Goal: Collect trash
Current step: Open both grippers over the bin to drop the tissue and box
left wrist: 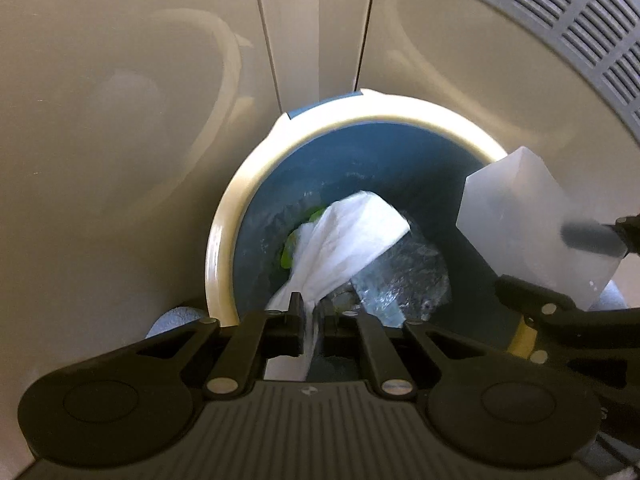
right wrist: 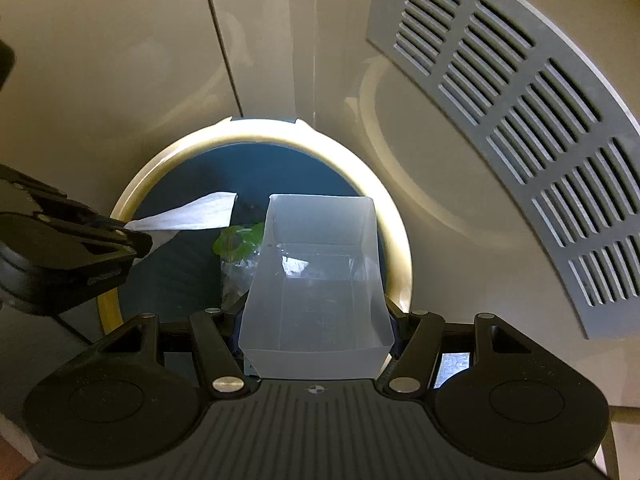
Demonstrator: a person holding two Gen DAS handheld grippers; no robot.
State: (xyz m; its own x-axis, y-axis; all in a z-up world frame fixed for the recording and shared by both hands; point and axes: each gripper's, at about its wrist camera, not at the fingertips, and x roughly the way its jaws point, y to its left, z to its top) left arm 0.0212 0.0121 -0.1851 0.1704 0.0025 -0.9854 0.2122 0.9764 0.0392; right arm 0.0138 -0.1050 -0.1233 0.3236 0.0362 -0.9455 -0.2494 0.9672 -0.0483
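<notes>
Two black grippers point down over a round blue bin (left wrist: 256,216) with a cream rim. The left gripper (left wrist: 308,312) has its jaws clamped on a soft, crumpled white tissue (left wrist: 352,232) hanging above the bin's middle. The right gripper (right wrist: 316,332) grips a rigid, translucent rectangular plastic tub (right wrist: 316,280) (open side facing the camera) over the bin's right rim. Green scraps (right wrist: 236,242) and crinkled clear plastic (left wrist: 404,280) lie inside.

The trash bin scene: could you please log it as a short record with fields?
bin: blue trash bin with a cream rim, open
already inside: green scrap, crinkled clear plastic
left tongs: shut on white tissue, above the bin
right tongs: shut on translucent plastic container, over the bin
backdrop: beige panels, grey vent grille
</notes>
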